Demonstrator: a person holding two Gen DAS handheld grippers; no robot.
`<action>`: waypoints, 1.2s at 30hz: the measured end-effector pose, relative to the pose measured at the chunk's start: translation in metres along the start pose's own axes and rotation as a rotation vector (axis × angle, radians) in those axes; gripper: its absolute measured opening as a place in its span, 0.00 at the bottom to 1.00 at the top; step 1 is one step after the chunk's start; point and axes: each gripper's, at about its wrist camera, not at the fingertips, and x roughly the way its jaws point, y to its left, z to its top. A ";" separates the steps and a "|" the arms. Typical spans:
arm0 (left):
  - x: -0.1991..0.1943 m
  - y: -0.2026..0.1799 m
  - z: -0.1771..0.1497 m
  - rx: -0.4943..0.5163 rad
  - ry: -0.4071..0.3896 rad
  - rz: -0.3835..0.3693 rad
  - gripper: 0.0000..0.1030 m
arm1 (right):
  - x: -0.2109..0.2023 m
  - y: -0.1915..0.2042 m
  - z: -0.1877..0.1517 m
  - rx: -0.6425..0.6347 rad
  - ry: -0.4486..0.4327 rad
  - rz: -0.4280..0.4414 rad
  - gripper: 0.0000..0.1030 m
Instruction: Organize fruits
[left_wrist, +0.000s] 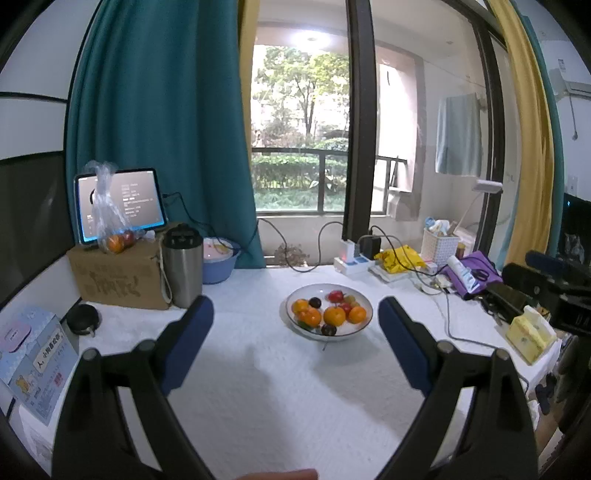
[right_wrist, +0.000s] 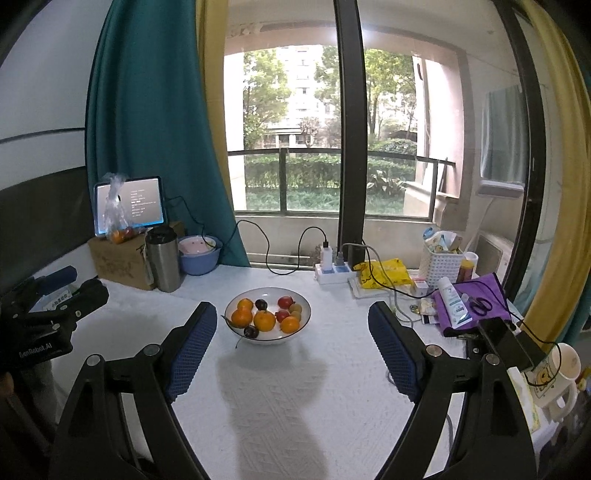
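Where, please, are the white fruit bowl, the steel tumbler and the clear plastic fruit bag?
White fruit bowl (right_wrist: 303, 314): right wrist view, bare right rim.
Steel tumbler (right_wrist: 164, 267): right wrist view, mid-body.
Clear plastic fruit bag (left_wrist: 107, 214): left wrist view, crumpled middle.

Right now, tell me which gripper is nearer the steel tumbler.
Left. The left gripper is on the same side of the fruit bowl as the steel tumbler; the right gripper is across the bowl, by the purple cloth.

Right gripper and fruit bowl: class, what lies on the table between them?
Nothing: in the right wrist view, only bare white tablecloth separates the open right gripper from the fruit bowl.
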 end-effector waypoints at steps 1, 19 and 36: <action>0.000 0.000 0.000 0.000 0.002 -0.002 0.89 | 0.000 0.000 0.000 0.000 0.001 0.001 0.84; 0.000 -0.004 -0.001 0.005 0.003 -0.014 0.89 | 0.002 0.000 -0.002 0.003 0.007 0.003 0.84; -0.001 -0.006 0.000 0.001 0.006 -0.021 0.89 | 0.002 -0.001 -0.003 0.007 0.007 0.005 0.84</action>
